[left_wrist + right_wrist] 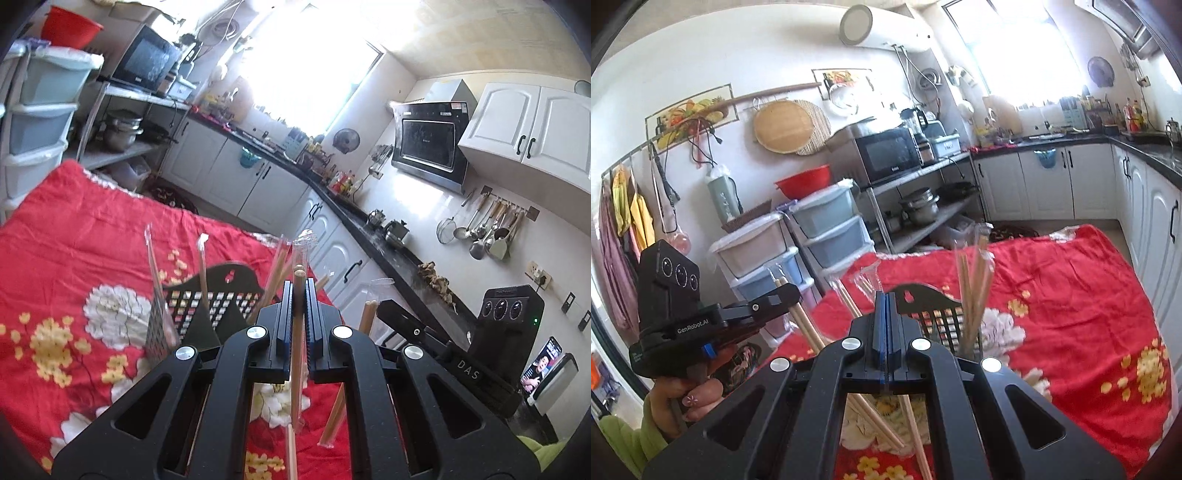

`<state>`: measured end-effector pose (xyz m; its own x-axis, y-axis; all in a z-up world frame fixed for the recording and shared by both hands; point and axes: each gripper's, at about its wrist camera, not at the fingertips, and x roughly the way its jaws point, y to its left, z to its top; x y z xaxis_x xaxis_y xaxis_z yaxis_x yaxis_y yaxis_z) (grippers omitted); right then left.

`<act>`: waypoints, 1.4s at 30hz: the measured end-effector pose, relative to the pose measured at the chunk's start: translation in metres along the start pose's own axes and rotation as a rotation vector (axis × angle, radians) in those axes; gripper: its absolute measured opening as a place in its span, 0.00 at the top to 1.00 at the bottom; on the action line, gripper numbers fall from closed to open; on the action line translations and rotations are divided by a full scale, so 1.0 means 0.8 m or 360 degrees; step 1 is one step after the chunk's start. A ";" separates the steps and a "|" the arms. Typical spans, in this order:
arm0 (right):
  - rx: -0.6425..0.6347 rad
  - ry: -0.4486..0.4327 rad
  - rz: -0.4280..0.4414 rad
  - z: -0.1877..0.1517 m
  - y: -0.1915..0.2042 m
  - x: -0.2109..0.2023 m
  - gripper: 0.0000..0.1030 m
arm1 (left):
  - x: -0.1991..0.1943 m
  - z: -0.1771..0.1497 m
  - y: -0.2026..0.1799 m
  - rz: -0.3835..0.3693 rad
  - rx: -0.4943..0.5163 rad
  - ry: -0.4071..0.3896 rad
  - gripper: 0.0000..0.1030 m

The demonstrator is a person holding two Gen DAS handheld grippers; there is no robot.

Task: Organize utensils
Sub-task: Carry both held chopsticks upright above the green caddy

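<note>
The left gripper (299, 291) pinches a pair of wooden chopsticks in a clear sleeve (297, 343), which stands nearly upright between the blue pads; its top pokes above the jaws and its lower end hangs beneath them. In the right wrist view that same gripper (783, 291) shows at the left, held by a hand (690, 402) in a green sleeve, the chopsticks (807, 328) slanting down from it. The right gripper (886, 306) has its jaws pressed together; a thin edge of clear wrapper (866, 277) seems to rise from them, though whether it is truly caught I cannot tell. Ahead, on the red floral cloth (74, 240), stands a black perforated holder (218, 295) with more wrapped chopsticks (975, 284) upright in its mesh cup (160, 332). Loose chopsticks (882, 424) lie on the cloth below the grippers
</note>
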<state>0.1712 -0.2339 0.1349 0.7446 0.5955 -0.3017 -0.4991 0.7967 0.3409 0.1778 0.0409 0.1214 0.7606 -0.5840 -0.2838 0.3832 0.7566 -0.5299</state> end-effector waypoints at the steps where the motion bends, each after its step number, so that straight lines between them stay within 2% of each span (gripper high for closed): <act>1: -0.0006 -0.0012 0.0003 0.004 0.001 0.000 0.99 | -0.001 0.003 -0.001 0.0002 0.0006 -0.0012 0.97; 24: -0.0073 -0.0157 0.0030 0.054 0.019 0.013 0.99 | -0.026 0.064 -0.007 0.0091 0.0073 -0.0239 0.97; 42: -0.0123 -0.0292 0.0080 0.097 0.034 0.048 0.99 | -0.048 0.083 0.012 0.0355 0.0124 -0.0438 0.97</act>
<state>0.2206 -0.1975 0.2020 0.7825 0.6117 -0.1162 -0.5651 0.7761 0.2798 0.1873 0.0898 0.1805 0.9385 -0.3088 -0.1544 0.2224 0.8828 -0.4138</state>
